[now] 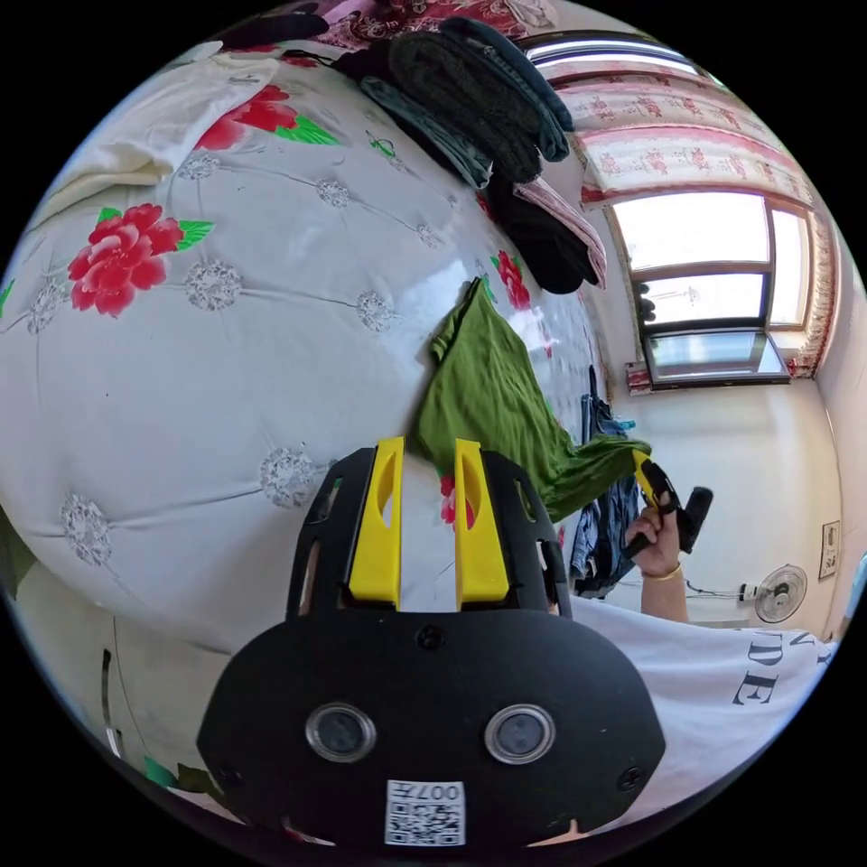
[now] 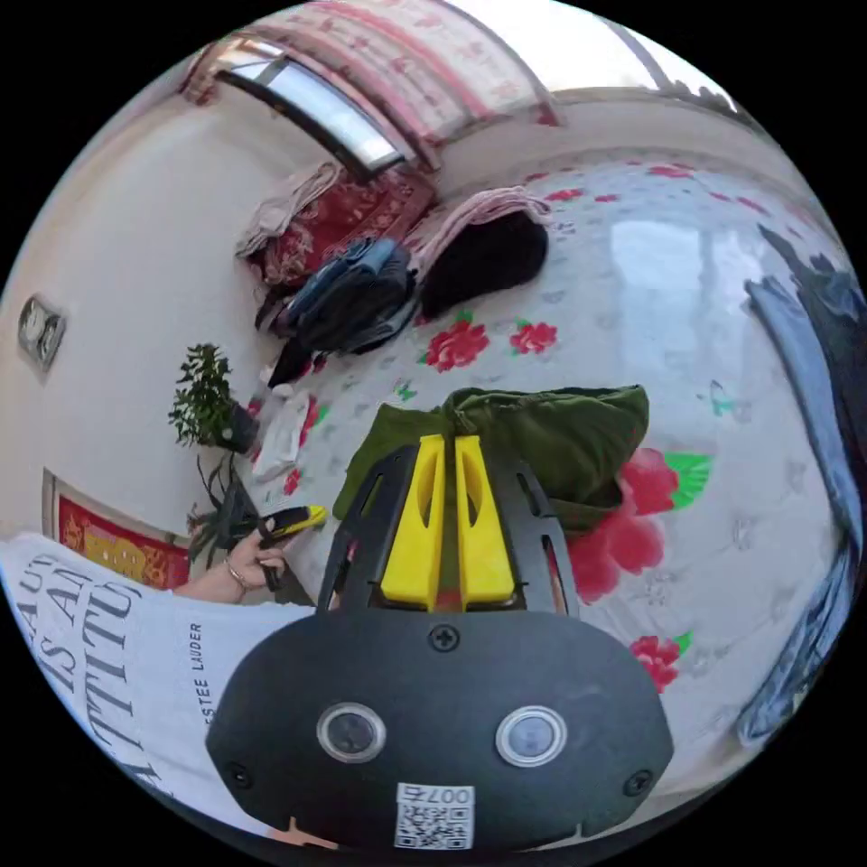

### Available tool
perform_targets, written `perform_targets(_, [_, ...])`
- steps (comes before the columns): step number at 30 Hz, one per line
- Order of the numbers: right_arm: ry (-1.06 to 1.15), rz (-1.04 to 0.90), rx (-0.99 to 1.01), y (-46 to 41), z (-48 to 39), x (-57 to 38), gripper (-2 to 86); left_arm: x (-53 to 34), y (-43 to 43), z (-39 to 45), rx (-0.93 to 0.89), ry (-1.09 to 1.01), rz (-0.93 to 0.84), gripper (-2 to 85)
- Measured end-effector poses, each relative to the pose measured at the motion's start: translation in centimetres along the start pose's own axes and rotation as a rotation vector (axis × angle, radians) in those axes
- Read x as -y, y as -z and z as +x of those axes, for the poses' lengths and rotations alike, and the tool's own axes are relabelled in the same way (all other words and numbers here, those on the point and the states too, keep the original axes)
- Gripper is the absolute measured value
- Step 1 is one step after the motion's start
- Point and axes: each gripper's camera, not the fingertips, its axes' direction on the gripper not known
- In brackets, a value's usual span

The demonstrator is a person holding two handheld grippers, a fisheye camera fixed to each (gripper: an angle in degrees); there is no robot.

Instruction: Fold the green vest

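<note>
1. The bed [image 1: 181,361], under a white quilted cover printed with red flowers, is the work surface; its middle lies bare around the garment.
2. A pile of dark folded clothes [image 1: 479,99] sits at the far edge of the bed, well apart from the work.
3. The green vest [image 1: 492,397] lies partly on the cover, one end lifted off the bed's edge and bunched into a rope where it is held.
4. The right gripper [image 2: 449,515] has its yellow fingers nearly closed on a gathered edge of the vest, green cloth showing in the slit between them.
5. The left gripper [image 1: 427,519] hovers over the cover just beside the vest's near edge, its fingers a narrow gap apart and holding nothing.
6. Judgement: the step in hand is spreading the vest flat. To do it well, the empty gripper should likely take the opposite corner or shoulder, then both should draw apart evenly so the bunched end opens before it is laid down; pulling from one side risks dragging the vest off the bed.
</note>
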Motion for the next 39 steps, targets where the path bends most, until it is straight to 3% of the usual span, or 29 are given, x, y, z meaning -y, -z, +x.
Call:
perform_targets(4, [0.332, -0.185, 0.083, -8.4, -12.6, -0.2, 1.1, -0.2, 1.2, -1.5, -0.023, 0.020, 0.015, 8.3])
perform_targets(7, [0.340, -0.307, 0.145, -13.8, -14.9, -2.7, 2.3, -0.4, 1.9, -2.9, -0.068, 0.041, 0.014, 8.8])
perform_targets(12, [0.154, -0.304, 0.177, -12.7, -8.4, -4.8, 3.3, -0.5, 2.9, -4.9, -0.143, 0.040, 0.003, 10.0])
perform_targets(17, [-0.324, -0.251, 0.186, -9.5, 4.5, -10.4, 4.0, 0.6, 2.8, -5.2, -0.202, -0.021, -0.051, 12.2])
perform_targets(20, [-0.456, -0.250, 0.299, -10.4, 7.5, -12.9, 4.4, 1.5, 1.9, -5.2, -0.216, -0.051, -0.082, 12.4])
perform_targets(27, [-0.543, -0.266, 0.605, -13.3, 9.1, -12.3, 1.6, 3.5, -0.3, -6.5, -0.211, 0.056, -0.134, 4.0])
perform_targets(33, [-0.548, -0.150, 0.732, -7.5, 10.0, -8.1, 0.3, 7.2, 2.3, -1.1, -0.348, -0.076, -0.054, 2.9])
perform_targets(39, [-0.380, -0.008, 0.728, -1.1, 10.5, 7.8, 0.1, 20.7, 2.6, 9.1, -0.473, -0.268, 0.046, 2.4])
